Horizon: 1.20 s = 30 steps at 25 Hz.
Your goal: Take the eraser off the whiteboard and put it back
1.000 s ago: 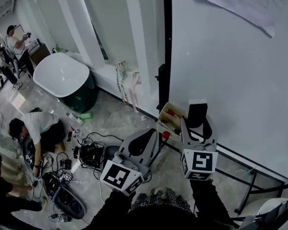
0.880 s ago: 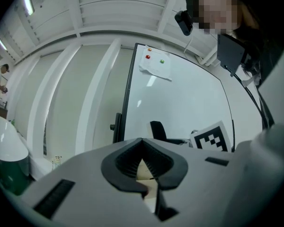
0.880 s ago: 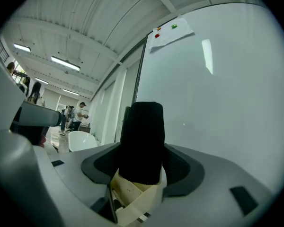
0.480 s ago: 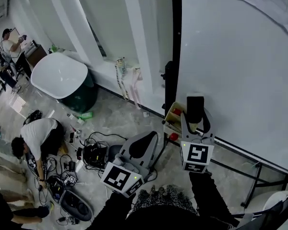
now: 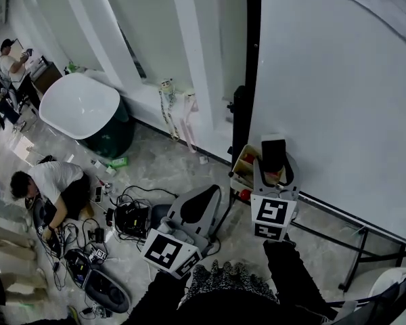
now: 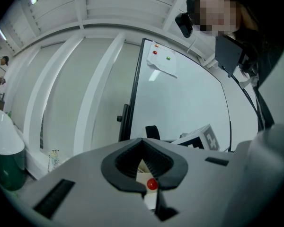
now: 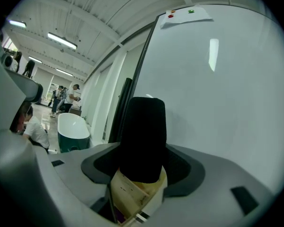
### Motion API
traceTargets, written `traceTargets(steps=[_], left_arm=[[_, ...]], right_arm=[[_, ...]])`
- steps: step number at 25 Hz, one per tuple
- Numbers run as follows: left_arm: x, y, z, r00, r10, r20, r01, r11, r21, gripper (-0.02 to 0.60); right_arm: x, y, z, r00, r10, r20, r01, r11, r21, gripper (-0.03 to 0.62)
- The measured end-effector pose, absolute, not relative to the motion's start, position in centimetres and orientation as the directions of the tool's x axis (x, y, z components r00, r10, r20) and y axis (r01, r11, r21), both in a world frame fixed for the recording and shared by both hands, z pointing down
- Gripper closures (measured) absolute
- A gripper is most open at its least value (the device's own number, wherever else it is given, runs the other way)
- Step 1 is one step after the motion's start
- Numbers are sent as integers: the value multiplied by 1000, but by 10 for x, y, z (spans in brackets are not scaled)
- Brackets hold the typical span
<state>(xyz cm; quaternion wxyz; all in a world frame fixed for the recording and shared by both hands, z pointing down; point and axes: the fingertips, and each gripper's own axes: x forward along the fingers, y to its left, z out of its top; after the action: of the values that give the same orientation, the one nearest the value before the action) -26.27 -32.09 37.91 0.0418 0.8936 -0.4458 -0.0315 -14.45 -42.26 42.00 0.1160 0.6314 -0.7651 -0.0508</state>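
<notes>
Eraser vs right gripper: eraser (image 7: 143,138) upright between the two jaws of the right gripper (image 7: 144,161), lower end sunk among the dark pads, upper end well clear of them.
Right gripper grip: jaws spread wide and closed on the eraser's two sides; nothing else held.
Same in the head view: eraser (image 5: 273,156) standing up out of the right gripper (image 5: 275,166), marker cube toward the camera.
Eraser vs left gripper: well apart; left gripper (image 5: 212,193) lower and to the left, over the floor.
Left gripper grip: jaw tips together in the left gripper view (image 6: 142,141), nothing between them.
Eraser's place: low in front of the whiteboard (image 5: 338,100), near its left edge and above a cream box (image 5: 242,171) at the board's foot; touching the board or not, impossible to tell.
Eraser's look: long block, rounded corners, black and matt with a fine felt-like grain on the face toward the right gripper view; pale strip along the top end.
Board surface: white, bare beside the eraser (image 7: 213,93); sheet of paper (image 7: 187,14) far up at the top.
Near the box: small red ball (image 5: 244,195), also seen through the left jaws (image 6: 152,184).
</notes>
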Motion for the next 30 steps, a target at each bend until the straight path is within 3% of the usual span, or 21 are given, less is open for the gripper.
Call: traceTargets(steps=[15,27,30], left_arm=[[-251,-319,378,617,-787,-21,-781,-616,103,576],[-240,-322,373,614,-789,-29,-783,-614,99,575],[-234,-320,370,619,-784,-33,-779,-619,94,576]], right_arm=[[-140,-413,424,-274,-950,147,-940,297,167,319],[-134,-394,396,-329,-942,71,-930,336,149,321],[-130,-383,390,-354,-933,67,-922,360,144,364]])
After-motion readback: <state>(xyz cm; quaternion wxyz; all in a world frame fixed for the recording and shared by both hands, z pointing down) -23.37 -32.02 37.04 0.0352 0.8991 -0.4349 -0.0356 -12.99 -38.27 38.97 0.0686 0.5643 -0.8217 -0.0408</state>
